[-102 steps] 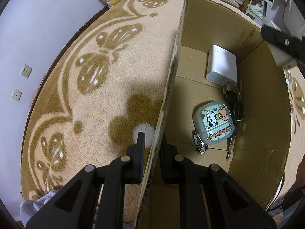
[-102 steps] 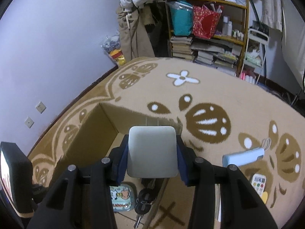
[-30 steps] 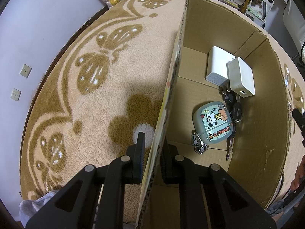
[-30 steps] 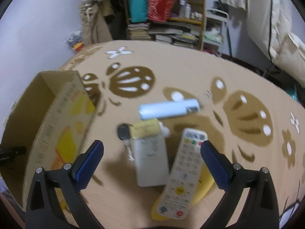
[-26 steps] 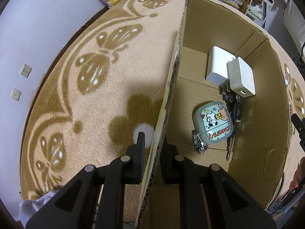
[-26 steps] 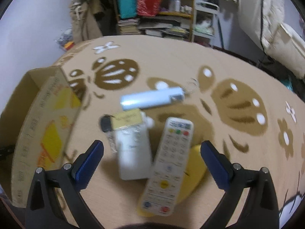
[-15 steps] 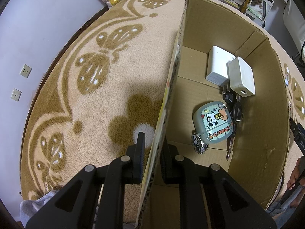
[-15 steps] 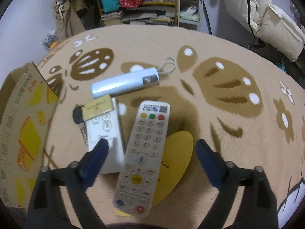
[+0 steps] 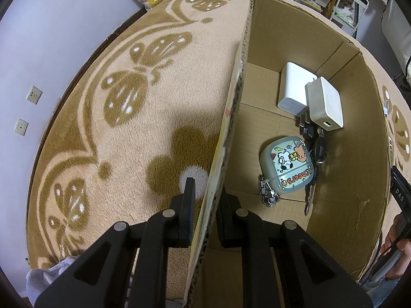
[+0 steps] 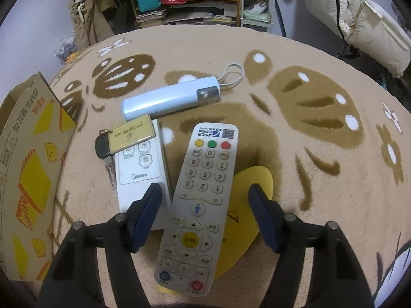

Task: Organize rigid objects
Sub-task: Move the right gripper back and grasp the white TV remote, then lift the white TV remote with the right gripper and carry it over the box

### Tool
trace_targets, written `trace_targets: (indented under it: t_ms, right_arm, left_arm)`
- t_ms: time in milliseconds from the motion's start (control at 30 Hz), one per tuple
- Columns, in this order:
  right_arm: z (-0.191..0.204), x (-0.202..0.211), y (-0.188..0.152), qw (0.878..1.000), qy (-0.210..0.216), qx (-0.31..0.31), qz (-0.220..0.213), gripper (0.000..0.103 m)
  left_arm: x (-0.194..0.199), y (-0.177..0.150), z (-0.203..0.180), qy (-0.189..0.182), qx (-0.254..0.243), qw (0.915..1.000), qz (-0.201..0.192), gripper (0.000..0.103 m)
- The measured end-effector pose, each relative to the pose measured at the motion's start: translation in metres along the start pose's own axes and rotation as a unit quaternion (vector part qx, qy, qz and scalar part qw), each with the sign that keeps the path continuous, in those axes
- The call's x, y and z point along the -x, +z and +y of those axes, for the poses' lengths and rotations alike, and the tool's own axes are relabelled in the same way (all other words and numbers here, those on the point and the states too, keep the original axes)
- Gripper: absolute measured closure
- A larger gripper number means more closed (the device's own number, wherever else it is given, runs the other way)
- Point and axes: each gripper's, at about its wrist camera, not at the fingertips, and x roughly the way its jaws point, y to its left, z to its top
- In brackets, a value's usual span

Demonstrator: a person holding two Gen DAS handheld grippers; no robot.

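Left hand-held gripper [image 9: 204, 205] is clamped on the near wall of the cardboard box [image 9: 349, 133], one finger outside over the carpet [image 9: 128, 133], the other inside the box. Ahead and to its right on the box floor: a white charger [image 9: 291, 89] at the far end, a second white adapter [image 9: 324, 102] touching it and leaning partly over it, keys [image 9: 317, 148] just nearer, and a cartoon-print case [image 9: 286, 166] closest, lying partly on the keys. Plenty of bare box floor btwn the case and the gripped wall; the far-right wall stands well clear of the items. Left of the gripper it's open carpet out to the wall. At this view's right edge, part of a person's hand [image 9: 397, 241] by the box rim. Over to the right wrist cam, showing what the left can't: right hand-held gripper [image 10: 204, 205] spread wide, holding nothing, hovering over a grey remote [image 10: 203, 202] that runs straight ahead btwn its fingers w/ gaps either side. The remote lies partly on a yellow disc [image 10: 254, 197]. Just left, a white Midea remote [image 10: 141, 174] w/ a gold NFC card [image 10: 132, 136] and black fob [image 10: 102, 147] on its far end. Beyond, a pale blue stick-shaped device [image 10: 170, 98] w/ a loop strap. The box's printed outer side sits far left; carpet to the right is open.
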Motion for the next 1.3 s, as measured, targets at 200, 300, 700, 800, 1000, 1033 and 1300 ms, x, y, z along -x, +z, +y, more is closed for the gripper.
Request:
trace_targets:
  t_ms: [200, 300, 700, 800, 1000, 1033, 1300]
  right_arm:
    - [-0.0037, 0.0014, 0.0011, 1.000, 0.002, -0.001, 0.002, 0.035]
    - [-0.0034, 0.0020, 0.0010, 1.000, 0.007, 0.002, 0.003, 0.042]
    - [-0.0075, 0.0015, -0.0002, 1.000, -0.013, -0.004, 0.004, 0.059]
    - [-0.0075, 0.0013, -0.0003, 1.000, -0.017, 0.000, 0.003, 0.059]
    - [-0.0035, -0.0002, -0.0007, 1.000, -0.029, 0.009, -0.004, 0.059]
    - [-0.0032, 0.0003, -0.0009, 0.999, -0.030, 0.009, -0.006, 0.059]
    - [-0.0068, 0.0059, -0.0029, 0.999, -0.011, -0.029, -0.016, 0.059]
  left_arm:
    - [0.0001, -0.0003, 0.0004, -0.002, 0.001, 1.0000, 0.000, 0.089]
    - [0.0000, -0.0004, 0.0011, -0.002, 0.001, 1.0000, 0.000, 0.089]
    - [-0.0004, -0.0006, 0.0013, -0.001, 0.000, 1.0000, 0.000, 0.089]
    - [-0.0005, -0.0007, 0.0014, -0.001, 0.000, 1.0000, 0.000, 0.089]
    - [-0.0005, -0.0007, 0.0015, -0.001, 0.000, 1.0000, 0.000, 0.088]
    - [-0.0005, -0.0007, 0.0017, -0.001, 0.000, 1.0000, 0.000, 0.089]
    - [-0.0005, -0.0010, 0.0017, -0.001, 0.001, 1.0000, 0.000, 0.089]
